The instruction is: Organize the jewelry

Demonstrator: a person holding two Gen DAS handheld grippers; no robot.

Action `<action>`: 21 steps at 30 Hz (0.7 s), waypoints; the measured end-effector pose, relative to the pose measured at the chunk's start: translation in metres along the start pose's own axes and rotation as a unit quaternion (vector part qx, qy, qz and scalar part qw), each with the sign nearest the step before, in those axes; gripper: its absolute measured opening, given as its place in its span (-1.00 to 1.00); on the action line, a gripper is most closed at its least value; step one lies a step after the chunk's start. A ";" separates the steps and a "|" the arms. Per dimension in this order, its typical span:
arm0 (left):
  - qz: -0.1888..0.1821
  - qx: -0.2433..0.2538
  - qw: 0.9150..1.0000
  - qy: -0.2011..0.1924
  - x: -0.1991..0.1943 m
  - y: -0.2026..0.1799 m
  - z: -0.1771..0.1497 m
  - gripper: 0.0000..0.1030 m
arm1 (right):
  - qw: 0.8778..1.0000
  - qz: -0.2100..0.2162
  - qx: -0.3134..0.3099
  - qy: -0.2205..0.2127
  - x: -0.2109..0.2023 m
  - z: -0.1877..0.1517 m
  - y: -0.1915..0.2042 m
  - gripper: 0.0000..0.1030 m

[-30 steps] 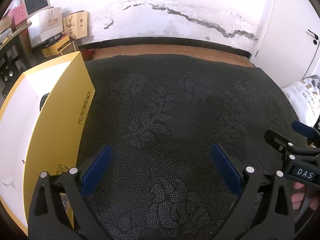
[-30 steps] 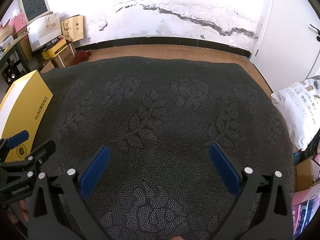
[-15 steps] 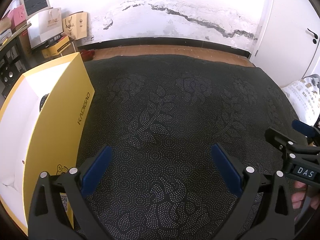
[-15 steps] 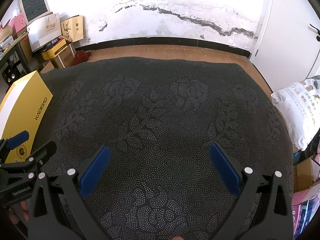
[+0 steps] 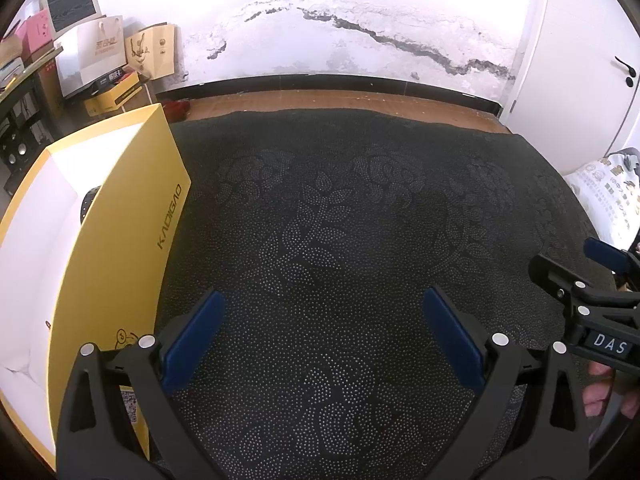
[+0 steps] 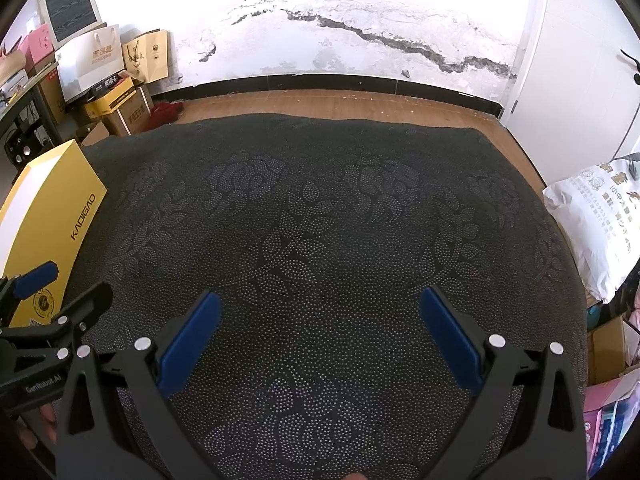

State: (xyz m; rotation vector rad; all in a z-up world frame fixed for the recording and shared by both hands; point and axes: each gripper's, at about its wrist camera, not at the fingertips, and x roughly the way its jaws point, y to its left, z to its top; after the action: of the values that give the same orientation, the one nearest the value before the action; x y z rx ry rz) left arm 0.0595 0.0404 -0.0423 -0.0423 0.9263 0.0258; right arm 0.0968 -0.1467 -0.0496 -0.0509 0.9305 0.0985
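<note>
Left wrist view: the left gripper (image 5: 320,320) hangs released, its blue pads spread wide with nothing between them, above a black cloth (image 5: 340,220) patterned with dotted roses that covers the bench. At the left of the frame stands an open yellow box (image 5: 132,232) marked KADIGAO, white inside, its near wall just beside the left pad. A dark, strap-like thing (image 5: 89,199) peeps over that wall at the middle left; it may be a watch or bracelet, but too little shows to be sure. That is the only likely piece of jewelry in sight, and it lies inside the box; none rests on the cloth.

In the right wrist view the right gripper (image 6: 320,320) is likewise spread and empty over the middle of the cloth, with the box at the far left. Both seem held low and ready, probably because nothing is left on the cloth to grasp.
</note>
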 end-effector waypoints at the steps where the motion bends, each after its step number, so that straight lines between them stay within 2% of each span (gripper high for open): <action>1: 0.000 0.000 1.000 -0.001 0.000 0.000 0.000 0.88 | 1.000 0.000 0.000 0.000 0.000 0.000 0.000 0.87; 21: 0.001 0.001 1.000 -0.001 0.000 -0.002 0.001 0.88 | 1.000 0.000 0.000 0.000 0.001 0.000 0.001 0.87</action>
State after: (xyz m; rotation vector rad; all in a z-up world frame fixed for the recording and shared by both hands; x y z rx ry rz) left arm 0.0603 0.0388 -0.0420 -0.0401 0.9240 0.0275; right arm 0.0971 -0.1461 -0.0500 -0.0506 0.9303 0.0973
